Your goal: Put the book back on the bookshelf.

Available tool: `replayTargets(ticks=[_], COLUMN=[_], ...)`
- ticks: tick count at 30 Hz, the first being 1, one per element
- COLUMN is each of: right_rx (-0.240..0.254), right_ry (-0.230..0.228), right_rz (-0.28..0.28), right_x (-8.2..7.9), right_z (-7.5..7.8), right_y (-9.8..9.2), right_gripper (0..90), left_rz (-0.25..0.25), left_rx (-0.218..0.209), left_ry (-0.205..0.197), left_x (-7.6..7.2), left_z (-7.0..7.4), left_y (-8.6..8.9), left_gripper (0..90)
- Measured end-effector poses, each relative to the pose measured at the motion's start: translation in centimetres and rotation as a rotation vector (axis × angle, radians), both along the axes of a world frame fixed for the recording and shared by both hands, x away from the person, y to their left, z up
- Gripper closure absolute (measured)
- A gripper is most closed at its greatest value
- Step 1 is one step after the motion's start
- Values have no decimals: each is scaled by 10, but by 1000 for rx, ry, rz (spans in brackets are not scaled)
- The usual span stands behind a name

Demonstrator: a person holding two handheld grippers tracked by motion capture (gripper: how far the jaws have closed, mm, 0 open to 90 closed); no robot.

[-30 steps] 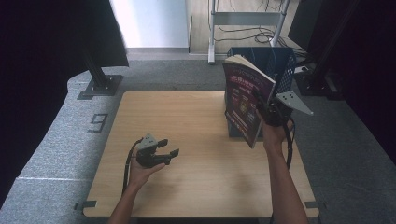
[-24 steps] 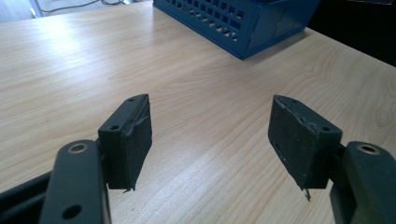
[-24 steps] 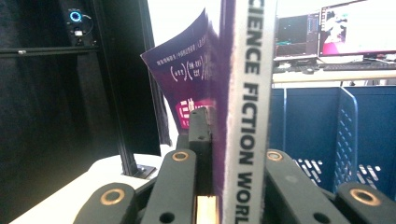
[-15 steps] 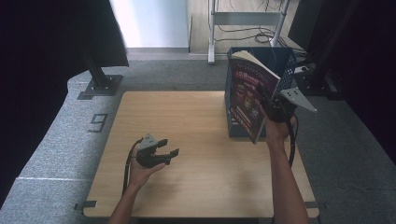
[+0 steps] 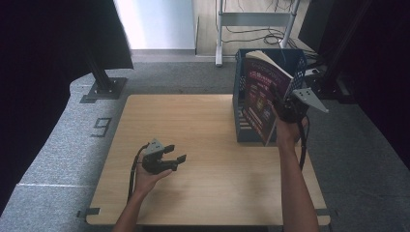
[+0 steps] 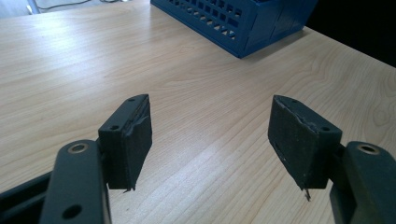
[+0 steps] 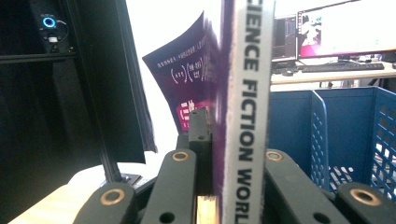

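In the high view, our right gripper (image 5: 284, 107) pinches a purple book (image 5: 263, 96) and holds it upright over the near edge of the blue crate (image 5: 295, 62) at the far right of the desk (image 5: 203, 193). The book's lower corner hangs in front of the crate's near wall, so we judge the lift done and the lowering into the crate left to do. Something pale lies low inside the crate, but we cannot tell what it is. Our left gripper (image 5: 175, 153) rests near the left side of the desk, jaws spread and holding nothing.

In the left gripper view, the left gripper (image 6: 210, 135) has bare wood between its pads (image 6: 135, 135), and a corner of the crate (image 6: 243, 23) stands far off on the desk (image 6: 70, 70).

In the right gripper view, the right gripper (image 7: 229, 158) is pressed on the book (image 7: 247, 84) at its spine, the cover curling away to the left. Beyond it the crate (image 7: 345, 126) shows a divider and perforated walls, with its compartments looking vacant from here.
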State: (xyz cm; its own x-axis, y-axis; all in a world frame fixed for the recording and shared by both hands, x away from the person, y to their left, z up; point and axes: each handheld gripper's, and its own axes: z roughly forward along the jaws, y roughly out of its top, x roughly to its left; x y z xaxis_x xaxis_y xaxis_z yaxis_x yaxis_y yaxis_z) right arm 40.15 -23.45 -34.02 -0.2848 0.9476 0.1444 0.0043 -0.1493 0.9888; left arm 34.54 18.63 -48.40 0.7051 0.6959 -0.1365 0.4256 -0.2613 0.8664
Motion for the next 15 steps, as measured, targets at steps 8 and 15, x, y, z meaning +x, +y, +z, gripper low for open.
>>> replayTargets(ticks=[8, 15], right_rx=[4, 3], right_ry=[22, 26], right_rz=[-22, -38], right_x=[15, 26], right_z=[-5, -5], right_y=[2, 5], right_gripper=[819, 819], left_rz=[-20, -15], left_rx=[7, -8], left_ry=[15, 13], left_x=[3, 3], left_z=[-4, -3], left_y=[-5, -2], left_gripper=[311, 312])
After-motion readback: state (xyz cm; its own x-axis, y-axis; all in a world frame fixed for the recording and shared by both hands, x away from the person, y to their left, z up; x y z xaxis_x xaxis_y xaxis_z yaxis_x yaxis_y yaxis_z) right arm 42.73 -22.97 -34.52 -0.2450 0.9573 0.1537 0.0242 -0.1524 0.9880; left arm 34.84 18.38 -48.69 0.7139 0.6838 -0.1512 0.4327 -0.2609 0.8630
